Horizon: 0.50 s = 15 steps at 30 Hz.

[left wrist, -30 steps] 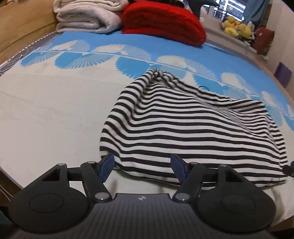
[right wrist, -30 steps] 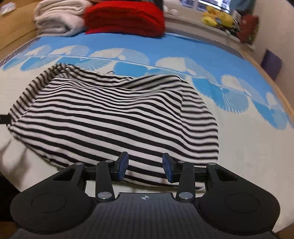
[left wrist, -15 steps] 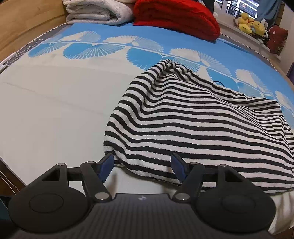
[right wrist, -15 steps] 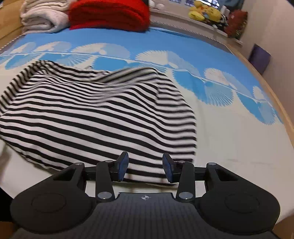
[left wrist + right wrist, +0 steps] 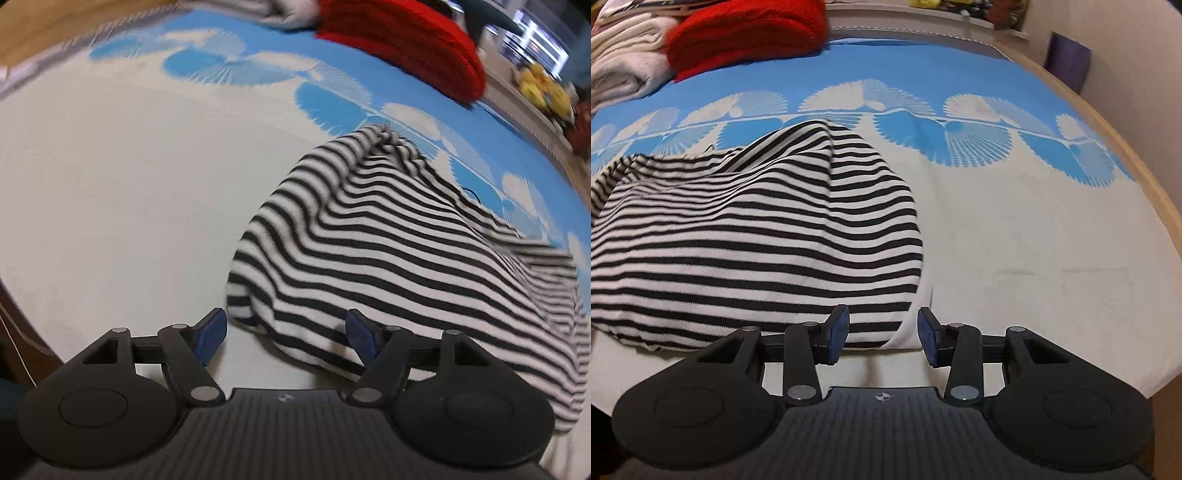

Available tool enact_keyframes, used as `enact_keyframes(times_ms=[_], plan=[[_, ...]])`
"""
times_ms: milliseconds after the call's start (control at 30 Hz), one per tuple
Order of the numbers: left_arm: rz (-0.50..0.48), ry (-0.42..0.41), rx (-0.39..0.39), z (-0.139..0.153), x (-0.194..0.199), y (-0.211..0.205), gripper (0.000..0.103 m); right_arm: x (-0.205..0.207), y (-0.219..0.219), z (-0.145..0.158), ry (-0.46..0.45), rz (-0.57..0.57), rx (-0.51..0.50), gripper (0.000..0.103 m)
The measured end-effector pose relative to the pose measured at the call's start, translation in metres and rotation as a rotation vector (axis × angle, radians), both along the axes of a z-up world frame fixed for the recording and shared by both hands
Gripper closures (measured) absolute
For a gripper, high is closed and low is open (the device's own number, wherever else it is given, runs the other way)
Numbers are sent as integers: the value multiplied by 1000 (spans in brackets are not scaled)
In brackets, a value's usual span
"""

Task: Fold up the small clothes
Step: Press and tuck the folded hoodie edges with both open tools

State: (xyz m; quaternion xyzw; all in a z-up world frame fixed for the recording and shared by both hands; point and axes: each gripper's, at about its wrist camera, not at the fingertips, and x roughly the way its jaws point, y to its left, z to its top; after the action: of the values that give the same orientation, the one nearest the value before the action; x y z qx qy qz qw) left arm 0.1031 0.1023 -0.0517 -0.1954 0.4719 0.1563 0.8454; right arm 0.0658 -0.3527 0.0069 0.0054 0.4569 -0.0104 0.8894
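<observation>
A wide bed cover (image 5: pixel 110 206), pale with a blue band of white fan shapes along its far part, fills both views. On it, toward the near edge, lies the striped garment (image 5: pixel 388 258), a black-and-white knit bunched into soft ridges, its far end rising to a crumpled peak. In the right wrist view the same garment (image 5: pixel 757 240) spreads to the left, its right edge curving down toward the gripper.

At the far side of the cover sits a folded red knit (image 5: pixel 746 33), with a stack of folded white cloth (image 5: pixel 624 70) touching its left side. A yellow plush toy (image 5: pixel 543 92) sits on the ledge beyond.

The left gripper (image 5: pixel 286 334) stands wide open over the garment's near left corner; cloth lies between its blue pads without being pinched. The right gripper (image 5: pixel 882 332) is open more narrowly over the garment's near right corner, the hem between its pads, unpressed.
</observation>
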Motion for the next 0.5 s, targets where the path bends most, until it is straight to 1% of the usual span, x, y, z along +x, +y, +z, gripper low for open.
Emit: enact_keyframes(times_ms=[67, 200, 267, 333, 400, 500], plan=[[10, 16, -37, -4, 1, 5, 28, 2, -4, 1, 3, -15, 16, 61], [13, 44, -67, -15, 5, 5, 29, 5, -6, 2, 2, -27, 36, 61], [32, 48, -75, -22, 6, 5, 29, 6, -6, 2, 4, -31, 45, 61], [57, 41, -96, -26, 7, 6, 29, 6, -7, 2, 6, -31, 51, 61], [79, 11, -112, -27, 7, 7, 29, 6, -8, 2, 10, -36, 55, 61], [120, -20, -164, -29, 8, 10, 31, 6, -13, 1, 23, -48, 59, 61]])
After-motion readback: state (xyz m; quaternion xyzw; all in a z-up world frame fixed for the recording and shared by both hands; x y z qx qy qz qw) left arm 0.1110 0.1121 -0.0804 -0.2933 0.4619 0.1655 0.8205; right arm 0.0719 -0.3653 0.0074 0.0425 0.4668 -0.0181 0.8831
